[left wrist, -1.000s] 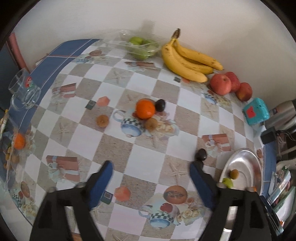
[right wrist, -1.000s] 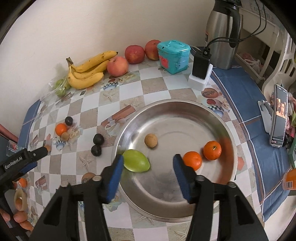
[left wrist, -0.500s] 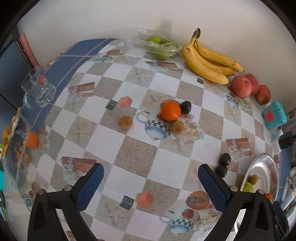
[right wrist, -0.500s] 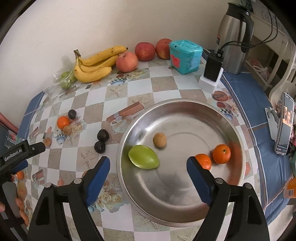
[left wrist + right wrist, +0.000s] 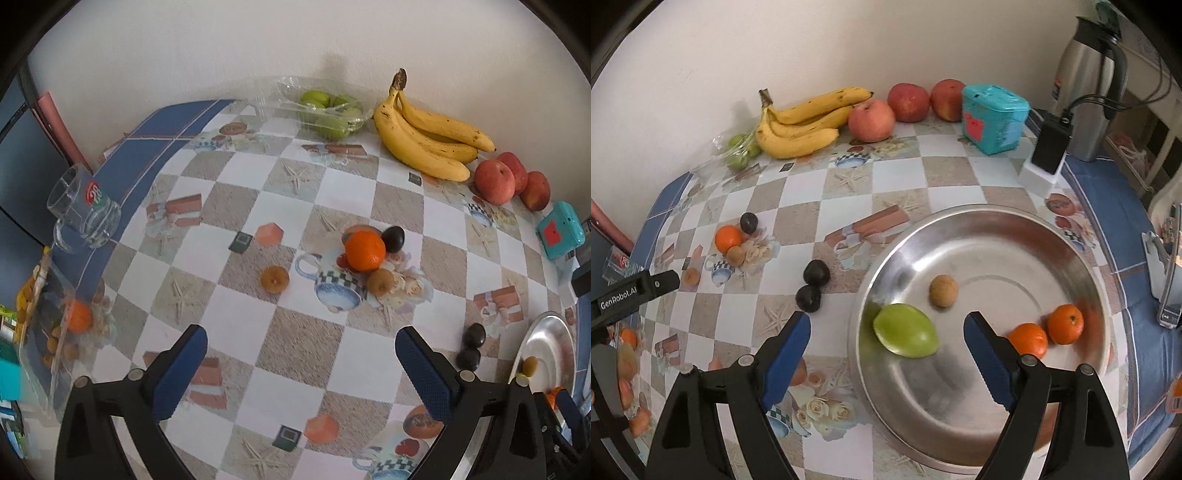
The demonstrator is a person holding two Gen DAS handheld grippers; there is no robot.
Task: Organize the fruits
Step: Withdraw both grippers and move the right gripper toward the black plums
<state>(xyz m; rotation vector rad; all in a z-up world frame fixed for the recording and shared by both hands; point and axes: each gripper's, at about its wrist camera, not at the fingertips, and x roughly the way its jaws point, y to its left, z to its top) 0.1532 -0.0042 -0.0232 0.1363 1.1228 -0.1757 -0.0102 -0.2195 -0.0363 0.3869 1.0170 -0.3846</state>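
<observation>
Claws are both gaping wide, holding nothing: your left claw (image 5: pixel 299 354) is hovering over the table (image 5: pixel 295 339), your right claw (image 5: pixel 886 332) over the bowl (image 5: pixel 1071 251)

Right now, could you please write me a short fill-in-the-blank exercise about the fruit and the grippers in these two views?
1. The steel bowl holds two oranges, one small brown fruit and one ____ fruit.
2. The bananas lie against the wall beside three ____.
3. The left gripper and right gripper both have their jaws ____.
4. Just left of the bowl, two ____ plums touch each other.

Missing words: green; apples; open; dark
</observation>
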